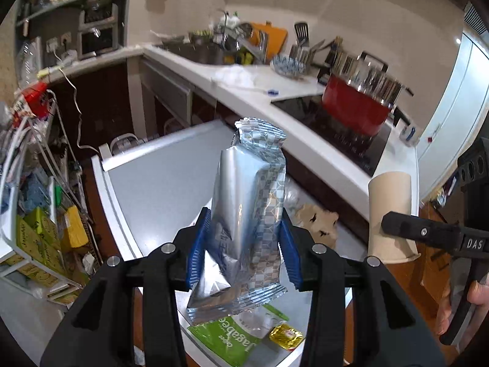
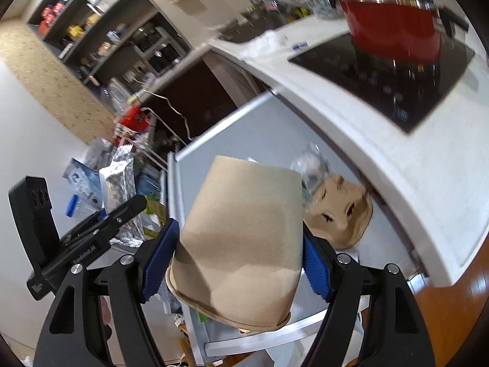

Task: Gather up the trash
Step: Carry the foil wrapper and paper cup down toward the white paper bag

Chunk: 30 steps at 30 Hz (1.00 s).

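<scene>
the left gripper [image 1: 244, 244] has its blue pads pinched on a silver snack wrapper [image 1: 247, 214], which stands upright between them, above the grey table [image 1: 159, 177]. the right gripper [image 2: 237, 260] clamps a brown paper cup [image 2: 241, 244] by its sides (rim toward the camera, base pointing away). still on the table: a crumpled brown paper piece [image 2: 339, 217] on the far right by the white counter [image 2: 382, 140], a green jagabee packet [image 1: 232, 336] and a small gold wrapper [image 1: 285, 335] near.
</scene>
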Motion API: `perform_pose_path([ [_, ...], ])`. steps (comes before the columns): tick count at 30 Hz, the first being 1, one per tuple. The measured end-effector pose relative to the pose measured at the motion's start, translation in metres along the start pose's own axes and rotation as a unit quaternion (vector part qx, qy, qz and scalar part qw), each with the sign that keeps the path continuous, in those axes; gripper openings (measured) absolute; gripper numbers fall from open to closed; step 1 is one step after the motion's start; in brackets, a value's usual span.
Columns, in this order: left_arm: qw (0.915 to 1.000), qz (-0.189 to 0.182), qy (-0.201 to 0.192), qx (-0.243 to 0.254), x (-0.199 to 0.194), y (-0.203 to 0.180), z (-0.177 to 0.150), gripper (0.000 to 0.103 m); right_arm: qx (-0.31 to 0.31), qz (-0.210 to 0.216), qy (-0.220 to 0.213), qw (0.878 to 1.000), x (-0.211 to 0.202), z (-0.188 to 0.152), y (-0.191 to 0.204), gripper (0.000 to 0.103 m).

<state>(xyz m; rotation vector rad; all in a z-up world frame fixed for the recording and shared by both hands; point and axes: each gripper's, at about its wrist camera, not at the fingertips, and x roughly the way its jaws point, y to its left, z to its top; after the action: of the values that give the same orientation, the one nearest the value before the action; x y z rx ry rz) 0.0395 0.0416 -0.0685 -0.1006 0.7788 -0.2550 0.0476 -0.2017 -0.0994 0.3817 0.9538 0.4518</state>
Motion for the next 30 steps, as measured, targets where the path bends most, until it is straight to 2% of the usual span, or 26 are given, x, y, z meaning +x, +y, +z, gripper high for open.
perform_pose_path([
  [6, 0.9987, 0.021, -0.045, -0.014, -0.042, -0.023, -0.001, 0.044, -0.034, 0.023, -0.032, 0.999, -0.044, 0.003, 0.009, 0.074],
  [13, 0.9960, 0.037, -0.079, -0.023, -0.077, -0.046, -0.011, 0.044, -0.067, 0.040, -0.055, 0.995, -0.091, -0.003, 0.015, 0.074],
  [21, 0.9941, 0.040, -0.097, -0.027, -0.104, -0.070, -0.030, 0.044, -0.099, 0.054, -0.060, 0.992, -0.129, -0.024, 0.018, 0.074],
  [30, 0.9947, 0.054, -0.087, -0.015, -0.116, -0.097, -0.065, 0.044, -0.122, 0.057, -0.034, 0.990, -0.144, -0.054, 0.014, 0.074],
])
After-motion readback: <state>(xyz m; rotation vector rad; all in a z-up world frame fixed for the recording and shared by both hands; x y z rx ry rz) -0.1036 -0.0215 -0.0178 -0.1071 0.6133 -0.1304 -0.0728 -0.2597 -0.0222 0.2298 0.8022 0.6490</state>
